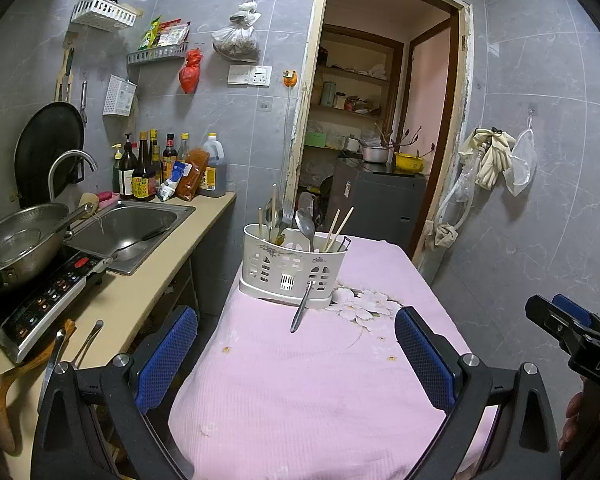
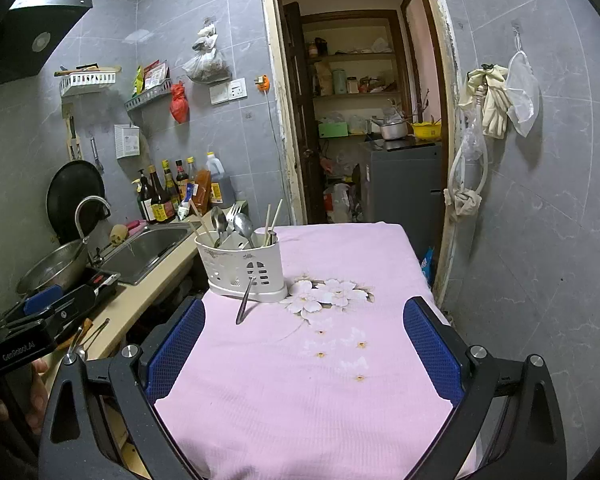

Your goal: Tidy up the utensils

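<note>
Item: loose utensil (image 1: 301, 308), metal, apparently a spoon or similar; its head is hidden against the holder, so the type is uncertain. It leans handle-down on the pink cloth (image 1: 320, 380), upper end touching the front wall of the utensil holder (image 1: 292, 270).

Holder: white plastic caddy with pierced sides, standing upright at the far left part of the cloth-covered table. Contents: spoons (image 1: 306, 222), a fork (image 1: 286, 214) and chopsticks (image 1: 338, 224), all upright or slightly tilted.

Left gripper (image 1: 296, 364): jaws spread wide, empty, low over the near end of the cloth, well short of the holder.

Right gripper (image 2: 304, 356): likewise spread wide, empty, facing the holder from the near end.

Surroundings: kitchen counter (image 1: 148, 280) to the left with sink (image 1: 128, 228), with further utensils lying near its front edge.

Step judged in hand: approach to the stray utensil, nothing yet grasped. Next move probably calls for one gripper to advance, close across the thin handle above the cloth, lift, and drop it upright into a compartment.
</note>
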### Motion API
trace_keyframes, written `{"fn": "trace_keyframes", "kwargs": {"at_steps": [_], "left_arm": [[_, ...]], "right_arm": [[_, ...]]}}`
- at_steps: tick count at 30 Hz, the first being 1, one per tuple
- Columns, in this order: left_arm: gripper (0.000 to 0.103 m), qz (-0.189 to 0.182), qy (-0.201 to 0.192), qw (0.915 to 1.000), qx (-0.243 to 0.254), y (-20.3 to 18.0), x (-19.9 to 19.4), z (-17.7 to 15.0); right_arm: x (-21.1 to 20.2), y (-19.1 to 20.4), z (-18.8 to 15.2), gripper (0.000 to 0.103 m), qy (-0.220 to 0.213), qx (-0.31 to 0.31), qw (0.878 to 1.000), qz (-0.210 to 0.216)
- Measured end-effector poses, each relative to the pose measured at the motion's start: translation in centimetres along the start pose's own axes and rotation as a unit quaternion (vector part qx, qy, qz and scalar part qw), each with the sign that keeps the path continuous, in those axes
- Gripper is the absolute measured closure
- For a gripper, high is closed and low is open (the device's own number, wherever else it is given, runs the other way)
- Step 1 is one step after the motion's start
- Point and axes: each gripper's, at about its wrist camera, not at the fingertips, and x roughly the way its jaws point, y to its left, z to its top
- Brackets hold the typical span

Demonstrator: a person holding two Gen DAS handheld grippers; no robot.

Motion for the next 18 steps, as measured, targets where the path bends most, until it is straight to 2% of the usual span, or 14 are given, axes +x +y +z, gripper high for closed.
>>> {"fn": "trace_keyframes", "kwargs": {"at_steps": [18], "left_arm": [[0.003,0.0,0.001,1.0,-0.001,-0.04,0.0,-0.05]], "right_arm": [[0.01,-0.22,0.19,0.005,0.001,0.0,1.0,0.001]]}}
